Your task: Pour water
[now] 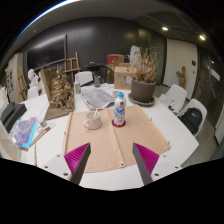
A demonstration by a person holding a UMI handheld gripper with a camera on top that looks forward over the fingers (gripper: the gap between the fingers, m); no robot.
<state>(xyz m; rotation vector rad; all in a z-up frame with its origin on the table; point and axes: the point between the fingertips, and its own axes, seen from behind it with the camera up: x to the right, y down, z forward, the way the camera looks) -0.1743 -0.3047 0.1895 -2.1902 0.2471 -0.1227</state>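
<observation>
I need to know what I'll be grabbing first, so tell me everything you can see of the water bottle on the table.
The water bottle stands upright on a tan placemat on the white table. It looks like clear plastic with a white cap and a label in blue and red around its body. It stands just beside a white cup, beyond the open gripper, whose fingers do not touch it. How much water it holds cannot be told.
</observation>
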